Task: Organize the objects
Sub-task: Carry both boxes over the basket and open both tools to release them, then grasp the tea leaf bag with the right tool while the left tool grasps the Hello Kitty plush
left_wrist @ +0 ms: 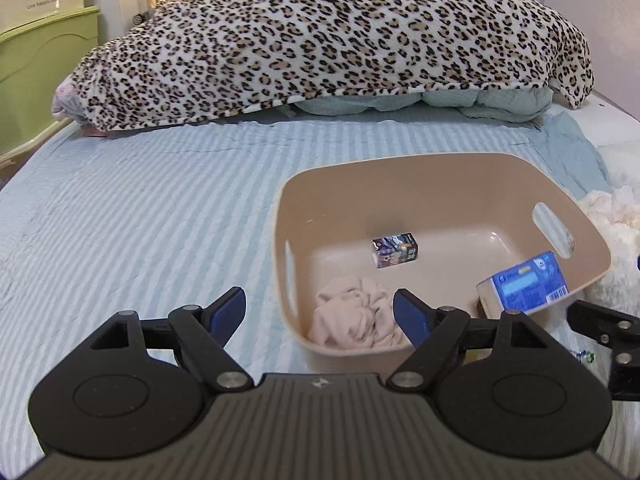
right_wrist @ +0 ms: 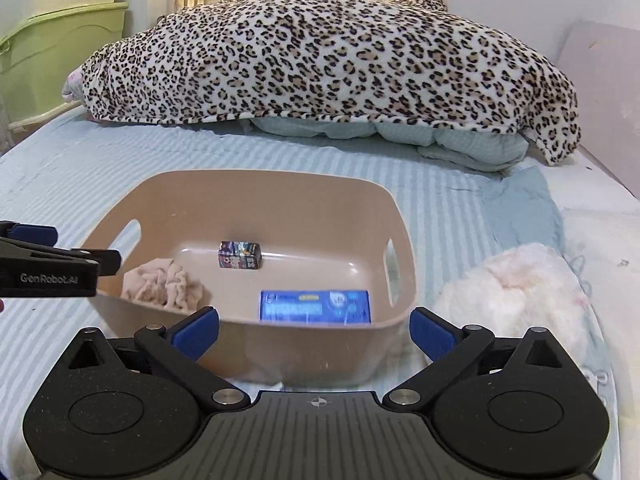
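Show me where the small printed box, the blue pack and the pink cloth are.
small printed box (right_wrist: 239, 260), right wrist view, front face.
blue pack (right_wrist: 315, 306), right wrist view, top label.
pink cloth (left_wrist: 356, 312), left wrist view, crumpled middle.

Left wrist view looks from the basket's (left_wrist: 440, 168) near-left corner; right wrist view faces it squarely (both close, low); both share the leopard blanket (right_wrist: 328, 56).

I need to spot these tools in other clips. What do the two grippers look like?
Both match: the left gripper and right gripper have black linkage arms with silver pivot pins, blue finger pads, round black side housings and a grey ribbed body. White "GenRobot.AI" lettering marks the left one's side.
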The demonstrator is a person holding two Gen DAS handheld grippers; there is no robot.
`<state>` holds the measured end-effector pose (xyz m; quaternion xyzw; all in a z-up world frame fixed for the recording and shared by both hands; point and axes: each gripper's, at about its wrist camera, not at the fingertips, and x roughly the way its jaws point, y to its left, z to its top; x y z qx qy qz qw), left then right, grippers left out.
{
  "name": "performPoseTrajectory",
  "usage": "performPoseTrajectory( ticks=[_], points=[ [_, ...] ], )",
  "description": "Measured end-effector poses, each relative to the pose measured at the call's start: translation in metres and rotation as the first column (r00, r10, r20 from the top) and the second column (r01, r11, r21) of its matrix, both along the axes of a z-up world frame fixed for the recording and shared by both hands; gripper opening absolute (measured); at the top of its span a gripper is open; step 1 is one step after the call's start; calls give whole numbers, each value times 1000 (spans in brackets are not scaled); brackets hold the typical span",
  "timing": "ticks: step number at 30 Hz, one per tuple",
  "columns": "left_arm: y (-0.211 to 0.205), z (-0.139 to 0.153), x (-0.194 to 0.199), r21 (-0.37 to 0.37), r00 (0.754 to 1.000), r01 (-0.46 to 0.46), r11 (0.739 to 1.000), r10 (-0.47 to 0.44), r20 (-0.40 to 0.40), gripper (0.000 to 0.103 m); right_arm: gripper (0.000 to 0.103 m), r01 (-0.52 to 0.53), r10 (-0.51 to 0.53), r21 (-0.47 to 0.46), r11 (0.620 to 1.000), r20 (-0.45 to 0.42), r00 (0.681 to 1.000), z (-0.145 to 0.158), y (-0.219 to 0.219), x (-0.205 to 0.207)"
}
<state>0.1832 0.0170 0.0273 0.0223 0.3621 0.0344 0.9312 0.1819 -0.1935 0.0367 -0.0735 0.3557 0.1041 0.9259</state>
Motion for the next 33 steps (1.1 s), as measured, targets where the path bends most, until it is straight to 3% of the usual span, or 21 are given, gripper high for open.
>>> performPoseTrajectory(
  ticks=[8, 16, 33],
  points=[
    [5, -6, -33, 2, 1000, 8, 1000, -8, 0, 82, 103, 30, -30, 7, 1000, -58, 998, -13, -15, -29],
    [6, -36, -44, -22, 998, 16, 1000, -17, -65, 82, 103, 47, -48, -12, 999, -117, 992, -39, -27, -41],
    [-20, -75, -36, -70, 987, 91, 993, -99, -126, 82, 103, 98, -95, 5, 995, -222, 970, -93, -48, -23]
  ],
)
